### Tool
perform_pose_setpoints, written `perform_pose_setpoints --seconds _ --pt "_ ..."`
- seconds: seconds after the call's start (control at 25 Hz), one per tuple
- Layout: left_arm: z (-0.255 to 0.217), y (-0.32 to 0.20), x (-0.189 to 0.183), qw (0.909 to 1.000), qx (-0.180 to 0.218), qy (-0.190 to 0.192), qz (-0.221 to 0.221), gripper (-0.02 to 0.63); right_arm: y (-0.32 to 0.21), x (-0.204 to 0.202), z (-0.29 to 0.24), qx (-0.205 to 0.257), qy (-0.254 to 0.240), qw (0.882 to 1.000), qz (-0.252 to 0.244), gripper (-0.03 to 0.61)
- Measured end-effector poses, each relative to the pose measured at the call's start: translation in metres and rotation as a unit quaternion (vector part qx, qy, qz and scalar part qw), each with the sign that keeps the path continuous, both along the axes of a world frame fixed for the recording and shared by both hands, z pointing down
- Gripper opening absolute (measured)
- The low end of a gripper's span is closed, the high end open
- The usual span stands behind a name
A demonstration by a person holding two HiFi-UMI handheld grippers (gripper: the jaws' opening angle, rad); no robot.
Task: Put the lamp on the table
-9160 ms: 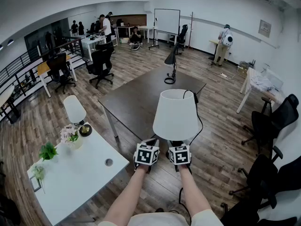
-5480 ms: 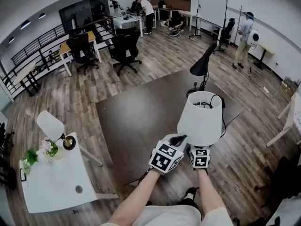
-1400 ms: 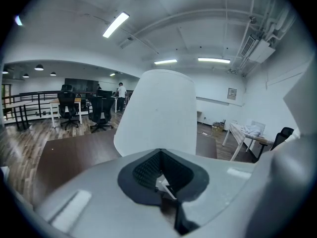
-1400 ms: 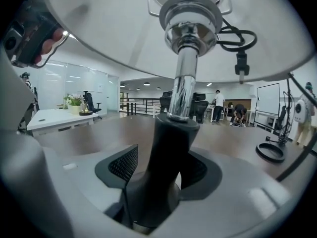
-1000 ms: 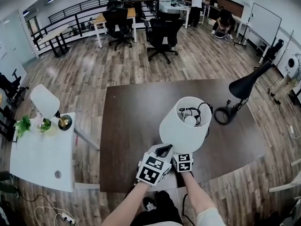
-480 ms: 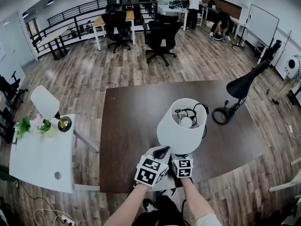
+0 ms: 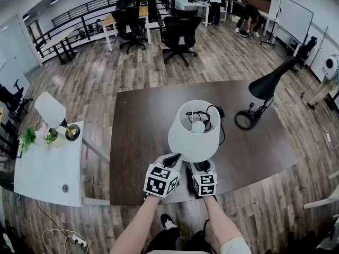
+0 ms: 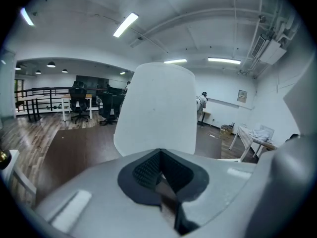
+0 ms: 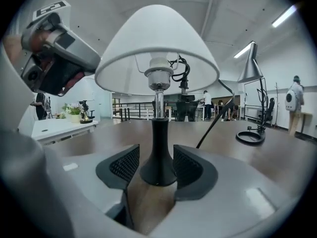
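Head view: white-shaded lamp (image 7: 193, 134) upright over the near part of the dark table (image 7: 137, 142).
Square black-and-white markers cover each cube (image 7: 160, 180). The right gripper (image 7: 199, 166), jaws wide and just drawn closer, clasps the lamp's black foot (image 9: 157, 168). The left gripper (image 7: 172, 159) is clenched, tips at the shade's lower rim; whether they pinch it is unclear. From above the shade hides the foot; whether it rests on the tabletop is unclear.

White-shaded lamp (image 7: 193, 131) stands upright on dark table (image 7: 143, 115).
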State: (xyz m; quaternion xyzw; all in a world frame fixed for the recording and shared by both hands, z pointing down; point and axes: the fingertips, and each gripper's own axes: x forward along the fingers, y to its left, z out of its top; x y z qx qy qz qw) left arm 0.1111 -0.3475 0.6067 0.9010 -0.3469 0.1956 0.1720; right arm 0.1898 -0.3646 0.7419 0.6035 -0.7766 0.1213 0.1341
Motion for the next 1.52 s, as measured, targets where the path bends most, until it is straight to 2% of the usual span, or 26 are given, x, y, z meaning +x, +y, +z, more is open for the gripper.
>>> perform_pose_setpoints --seconds 0.32,0.52,0.8,1.04,1.28,1.52 --pt "0.002 0.0 -0.003 0.9993 0.013 -0.008 -0.035 0.002 0.044 0.008 -0.013 -0.003 -0.026 1.0 -0.008 0.219" --pt "0.002 0.001 -0.002 0.9976 0.015 -0.003 -0.068 0.002 0.07 -0.001 -0.03 0.002 -0.05 0.999 -0.016 0.218" --pt "0.005 0.033 0.001 0.9982 -0.01 -0.013 -0.059 0.002 0.099 0.002 -0.065 0.013 -0.047 0.998 -0.04 0.215" --pt "0.0 0.078 0.005 0.9984 -0.006 -0.019 -0.052 0.002 0.121 0.019 -0.089 0.005 -0.057 0.998 -0.025 0.187" --pt "-0.018 0.114 0.013 0.9984 0.003 -0.01 -0.056 0.002 0.143 -0.006 -0.107 -0.012 -0.061 0.995 -0.072 0.122" --pt "-0.021 0.15 0.028 0.9951 -0.014 0.031 -0.092 0.002 0.164 -0.018 -0.131 -0.029 -0.073 0.991 -0.109 0.026"
